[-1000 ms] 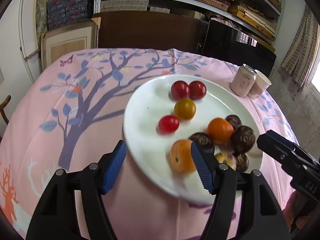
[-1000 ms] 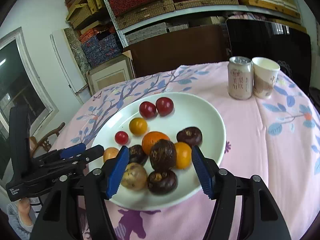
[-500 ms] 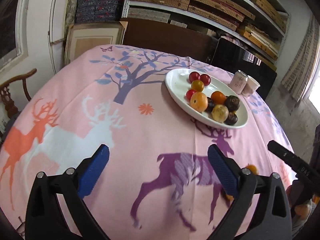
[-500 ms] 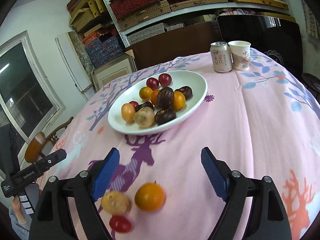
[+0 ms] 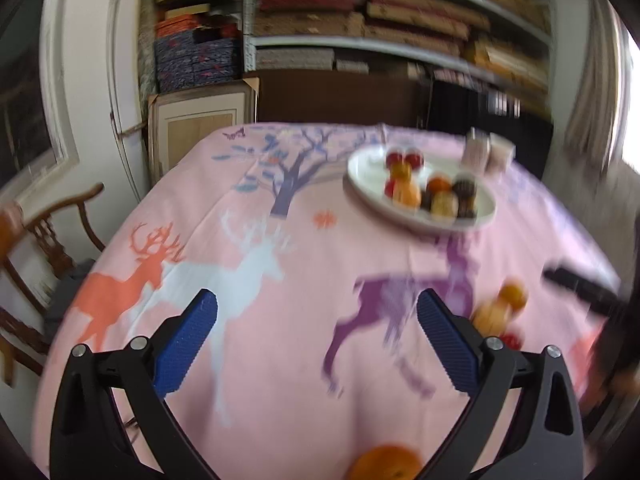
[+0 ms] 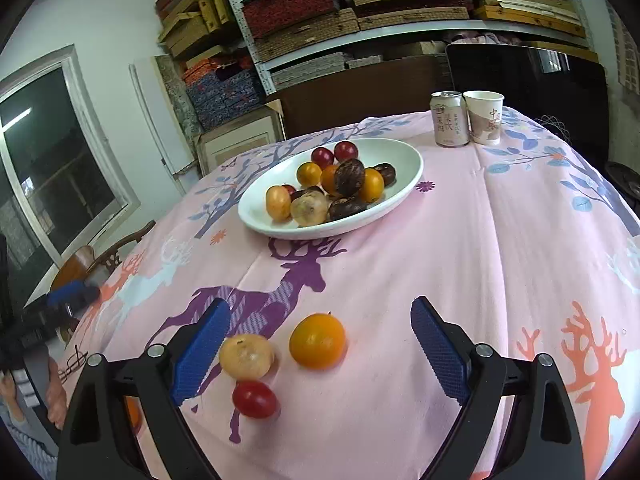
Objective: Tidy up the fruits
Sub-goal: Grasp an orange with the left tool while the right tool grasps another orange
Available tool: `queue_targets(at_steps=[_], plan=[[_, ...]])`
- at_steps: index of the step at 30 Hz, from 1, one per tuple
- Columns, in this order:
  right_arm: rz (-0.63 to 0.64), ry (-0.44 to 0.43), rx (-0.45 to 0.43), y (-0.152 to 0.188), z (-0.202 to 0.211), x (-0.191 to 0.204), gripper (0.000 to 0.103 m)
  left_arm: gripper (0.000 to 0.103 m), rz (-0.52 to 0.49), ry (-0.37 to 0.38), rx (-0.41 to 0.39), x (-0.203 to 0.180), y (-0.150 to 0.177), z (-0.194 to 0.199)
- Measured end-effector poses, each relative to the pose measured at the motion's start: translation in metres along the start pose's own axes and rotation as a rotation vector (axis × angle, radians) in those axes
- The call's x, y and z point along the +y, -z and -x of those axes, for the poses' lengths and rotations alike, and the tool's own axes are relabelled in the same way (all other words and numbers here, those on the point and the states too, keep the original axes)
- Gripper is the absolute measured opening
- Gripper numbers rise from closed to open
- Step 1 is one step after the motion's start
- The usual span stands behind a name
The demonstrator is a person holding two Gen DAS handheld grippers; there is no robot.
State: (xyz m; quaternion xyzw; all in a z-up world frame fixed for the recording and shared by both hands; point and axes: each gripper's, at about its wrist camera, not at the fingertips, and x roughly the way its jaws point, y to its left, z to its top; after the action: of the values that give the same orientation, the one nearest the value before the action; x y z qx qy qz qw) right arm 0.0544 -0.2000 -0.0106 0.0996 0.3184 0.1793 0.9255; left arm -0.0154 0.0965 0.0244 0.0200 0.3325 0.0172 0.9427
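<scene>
Right gripper (image 6: pixel 320 344): jaws are spread wide, having just been opening; nothing is pinched. Three loose fruits are seen on the tabletop (image 6: pixel 500 240) at the jaws. An orange fruit (image 6: pixel 317 341) lies between the jaws, nearer the left one, touching neither. A pale yellow fruit (image 6: pixel 247 356) sits just beside the left jaw's tip; contact with the pad cannot be told. A red tomato (image 6: pixel 254 399) lies just behind the yellow fruit, close to the left jaw.

Well ahead of the jaws a white plate (image 6: pixel 404 156) is seen, loaded with a pile of red, orange, yellow and dark brown fruits. Beyond the plate, ahead of the right jaw, a can (image 6: pixel 449 119) and a paper cup (image 6: pixel 485 117) stand upright, side by side.

Left gripper (image 5: pixel 316 332): view is blurred. Jaws are spread wide, also just opened, with only bare cloth between them. The three loose fruits are seen outside the right jaw. Another orange fruit (image 5: pixel 386 462) shows at the lower edge, behind the jaws. The plate lies far ahead, to the right of the jaws.
</scene>
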Motion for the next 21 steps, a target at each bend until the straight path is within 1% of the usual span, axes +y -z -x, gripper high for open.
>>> queue_targets(at_steps=[2,4,6,9,11,12,15,17,19,20,21], plan=[[0.014,0.009,-0.006,0.003,0.003,0.002,0.092,0.098,-0.065,-0.026,0.032,-0.004,0.025,0.004],[0.007,0.011,-0.007,0.004,0.005,0.001,0.092,0.098,-0.089,-0.012,0.063,-0.005,0.046,0.009],[-0.01,0.006,-0.007,0.005,0.006,-0.003,0.092,0.098,-0.081,0.016,0.075,-0.003,0.063,0.018],[-0.018,0.002,-0.001,0.006,0.006,-0.004,0.092,0.098,-0.055,0.055,0.075,0.002,0.073,0.03],[-0.007,0.004,0.006,0.007,0.005,-0.002,0.092,0.098,-0.049,0.044,0.072,0.001,0.075,0.033],[-0.001,0.007,0.008,0.008,0.005,-0.001,0.092,0.098,-0.046,0.05,0.072,-0.001,0.075,0.033],[0.006,0.016,0.013,0.008,0.004,0.0,0.092,0.098,-0.056,0.104,0.087,-0.013,0.078,0.031],[-0.003,0.021,0.016,0.008,0.003,-0.002,0.092,0.098,-0.072,0.119,0.092,-0.022,0.078,0.028],[-0.012,0.021,0.019,0.008,0.003,-0.003,0.092,0.095,-0.07,0.141,0.102,-0.027,0.08,0.026],[-0.013,0.021,0.019,0.008,0.003,-0.004,0.092,0.087,-0.066,0.157,0.105,-0.028,0.08,0.025],[-0.013,0.021,0.019,0.008,0.003,-0.004,0.092,0.081,-0.059,0.18,0.111,-0.029,0.08,0.025]])
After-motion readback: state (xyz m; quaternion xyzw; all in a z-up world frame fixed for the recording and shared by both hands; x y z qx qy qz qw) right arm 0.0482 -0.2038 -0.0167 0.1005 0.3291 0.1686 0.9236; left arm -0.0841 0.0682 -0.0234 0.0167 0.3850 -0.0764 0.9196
